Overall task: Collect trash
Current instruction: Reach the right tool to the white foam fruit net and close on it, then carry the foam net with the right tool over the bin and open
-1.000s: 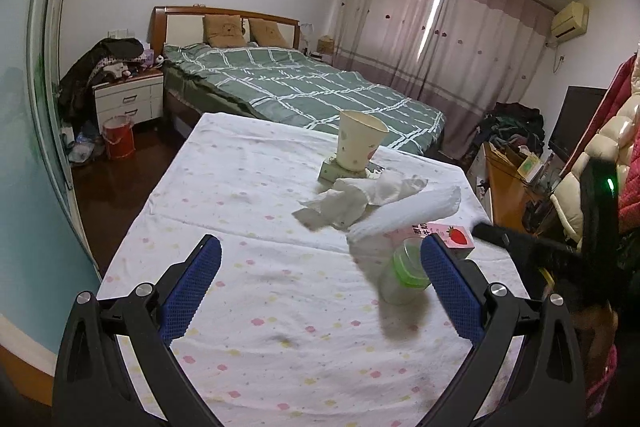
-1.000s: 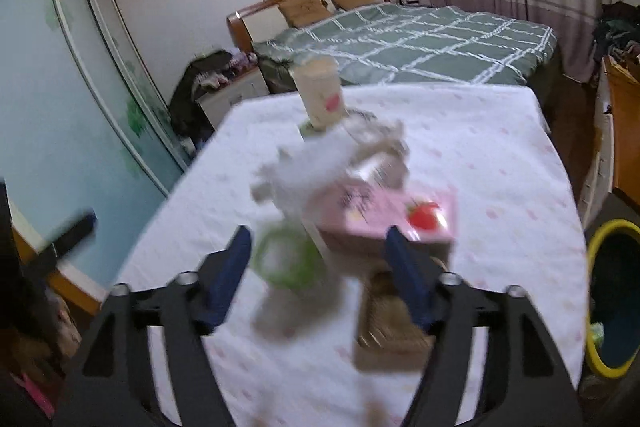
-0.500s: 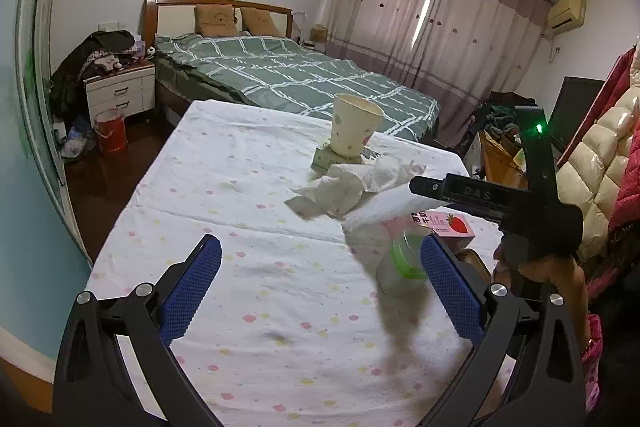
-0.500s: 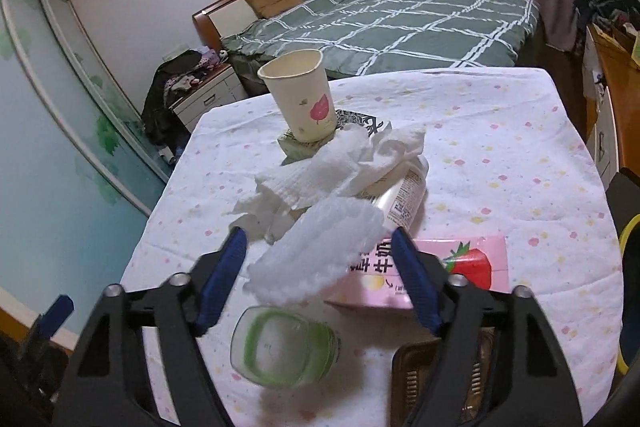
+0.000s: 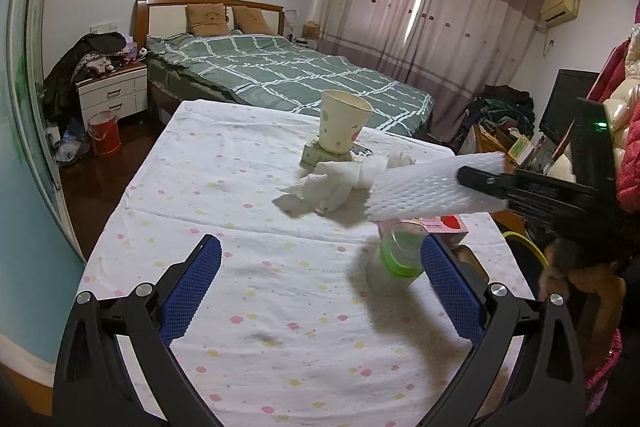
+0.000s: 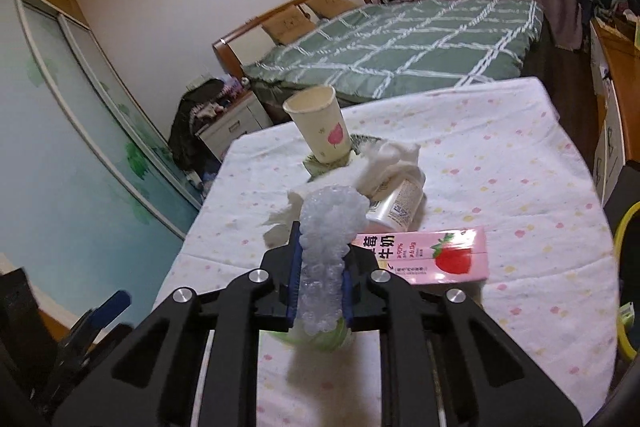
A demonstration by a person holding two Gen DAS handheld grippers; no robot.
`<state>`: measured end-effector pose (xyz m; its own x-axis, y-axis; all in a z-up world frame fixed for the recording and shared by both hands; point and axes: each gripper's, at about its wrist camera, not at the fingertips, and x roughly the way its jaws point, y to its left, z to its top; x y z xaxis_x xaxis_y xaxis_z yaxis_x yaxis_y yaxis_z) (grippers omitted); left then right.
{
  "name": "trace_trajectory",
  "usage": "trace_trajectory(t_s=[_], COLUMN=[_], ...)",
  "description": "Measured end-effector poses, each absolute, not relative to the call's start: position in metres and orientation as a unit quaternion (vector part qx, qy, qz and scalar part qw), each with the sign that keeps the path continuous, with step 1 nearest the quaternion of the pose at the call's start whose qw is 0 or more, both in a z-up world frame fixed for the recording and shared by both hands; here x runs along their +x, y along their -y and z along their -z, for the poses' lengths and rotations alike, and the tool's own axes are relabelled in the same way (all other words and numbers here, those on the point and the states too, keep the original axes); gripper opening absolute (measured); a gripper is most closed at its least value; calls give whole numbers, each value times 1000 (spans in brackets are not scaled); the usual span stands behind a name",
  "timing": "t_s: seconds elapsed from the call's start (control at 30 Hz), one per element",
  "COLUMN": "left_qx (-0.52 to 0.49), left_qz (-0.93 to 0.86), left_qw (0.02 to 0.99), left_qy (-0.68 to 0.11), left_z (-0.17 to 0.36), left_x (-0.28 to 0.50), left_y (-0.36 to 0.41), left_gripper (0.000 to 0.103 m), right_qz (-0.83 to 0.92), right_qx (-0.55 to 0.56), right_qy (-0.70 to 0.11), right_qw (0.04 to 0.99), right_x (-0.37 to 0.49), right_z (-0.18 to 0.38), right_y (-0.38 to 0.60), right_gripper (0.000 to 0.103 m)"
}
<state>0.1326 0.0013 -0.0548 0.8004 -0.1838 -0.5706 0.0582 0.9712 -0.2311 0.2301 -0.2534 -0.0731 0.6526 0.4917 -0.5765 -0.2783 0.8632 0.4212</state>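
Left gripper (image 5: 320,291), jaws spread wide and gripping nothing, is hovering over the white floral tablecloth (image 5: 224,211). Crumpled white tissues (image 5: 332,183) are lying beside a cream paper cup (image 5: 342,125). A clear plastic cup with green rim (image 5: 396,259) is standing in front of a pink strawberry milk carton (image 6: 432,257). Right gripper (image 6: 319,287) is clamping a white foam net sleeve (image 5: 432,187), holding it raised above the green-rimmed cup and carton.
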Motion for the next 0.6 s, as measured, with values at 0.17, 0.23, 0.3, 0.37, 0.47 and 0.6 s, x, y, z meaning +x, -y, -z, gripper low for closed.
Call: trace_trajectory(t_s=[0.17,0.23,0.3,0.37,0.47,0.6], left_qx=[-96,-93,-89,-86,-81,-75], left_qz=[74,79,83,87,90,93], left_qw=[942,942,942,942,942,941], left_qy=[-313,-312,-312,-312,-313,-315], left_z=[55,54,54,53,51,51], left_x=[135,134,134,134,133,134], left_y=[8,13,17,21,28,36], left_gripper=[98,98,98,98,98,98], right_qz=[-214,-204,-182,-156,-105,-21], right_qx=[153,154,156,160,170,194], right_qy=[-337,-326,-315,-306,-296,-291], right_qw=[904,910,918,925,934,936], right_x=[202,191,180,171,160,149], right_z=[59,55,53,54,59,73], right_y=[279,293,313,334,371,431], right_gripper=[16,16,16,16,16,16])
